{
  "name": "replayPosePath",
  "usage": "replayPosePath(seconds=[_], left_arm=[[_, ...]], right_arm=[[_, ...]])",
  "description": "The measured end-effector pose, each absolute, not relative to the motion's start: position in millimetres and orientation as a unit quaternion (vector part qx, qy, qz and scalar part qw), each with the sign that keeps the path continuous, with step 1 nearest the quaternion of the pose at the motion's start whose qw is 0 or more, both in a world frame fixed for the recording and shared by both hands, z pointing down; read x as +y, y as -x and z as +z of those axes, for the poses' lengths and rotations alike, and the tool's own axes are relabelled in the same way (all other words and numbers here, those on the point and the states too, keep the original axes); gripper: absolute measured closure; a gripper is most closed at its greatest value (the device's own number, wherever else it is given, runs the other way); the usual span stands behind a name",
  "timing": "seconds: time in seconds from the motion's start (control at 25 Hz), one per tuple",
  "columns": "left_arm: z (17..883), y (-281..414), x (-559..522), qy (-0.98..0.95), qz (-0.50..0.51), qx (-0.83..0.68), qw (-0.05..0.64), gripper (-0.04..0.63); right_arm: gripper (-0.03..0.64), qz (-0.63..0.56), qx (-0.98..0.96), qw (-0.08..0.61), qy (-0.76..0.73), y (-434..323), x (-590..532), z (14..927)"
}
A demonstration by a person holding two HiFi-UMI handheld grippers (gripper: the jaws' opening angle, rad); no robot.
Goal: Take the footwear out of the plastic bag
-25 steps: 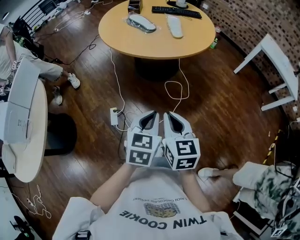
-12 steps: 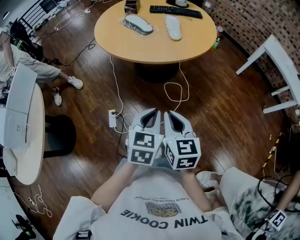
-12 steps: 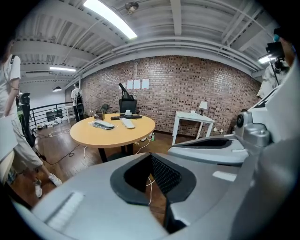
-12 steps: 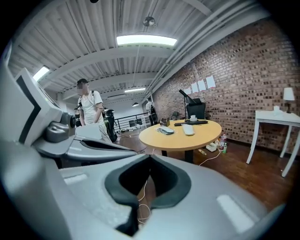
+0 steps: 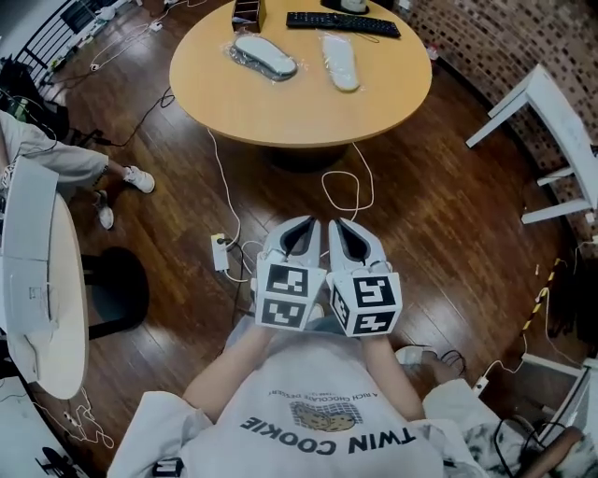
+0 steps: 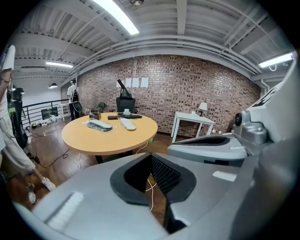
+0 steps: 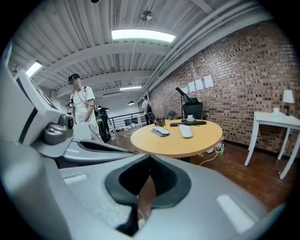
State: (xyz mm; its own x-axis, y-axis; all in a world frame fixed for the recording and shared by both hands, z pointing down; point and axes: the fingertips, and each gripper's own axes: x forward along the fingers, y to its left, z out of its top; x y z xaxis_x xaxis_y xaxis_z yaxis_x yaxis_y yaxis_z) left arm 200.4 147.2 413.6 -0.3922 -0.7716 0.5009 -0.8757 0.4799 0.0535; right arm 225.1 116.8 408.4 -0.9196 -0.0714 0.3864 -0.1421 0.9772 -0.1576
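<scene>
- Head view shows a wooden floor (image 5: 448, 215), open between me and the round worktop (image 5: 308, 103), though a white cable (image 5: 371, 189) and a power strip (image 5: 220, 252) lie in the way.
- Bare room runs along the worktop's near edge, while a keyboard (image 5: 343, 23) and a small box (image 5: 246, 11) crowd the far rim.
- My slipper (image 5: 264, 54) lies in its plastic bag (image 5: 288, 71) at the far left, well in from the edge, with a bare slipper (image 5: 341, 63) near it on the right.
- I judge it light, flat and soft, and the film thin and slippery. I would pinch loose film with one tongs and the slipper's end with the other. Which end opens I cannot tell.
- My left tongs (image 5: 299, 229) and right tongs (image 5: 344, 229) sit side by side at my chest, both closed, with nothing between them.
</scene>
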Motion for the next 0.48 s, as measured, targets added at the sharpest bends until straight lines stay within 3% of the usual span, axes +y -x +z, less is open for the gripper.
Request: replayPosePath(seconds=[0.48], left_arm=[[409,-46,117,-0.546,0.125,-0.795,0.233,0.588]], right_arm=[[0.616,0.104,-0.969,0.192,-0.115,-76,88,404]])
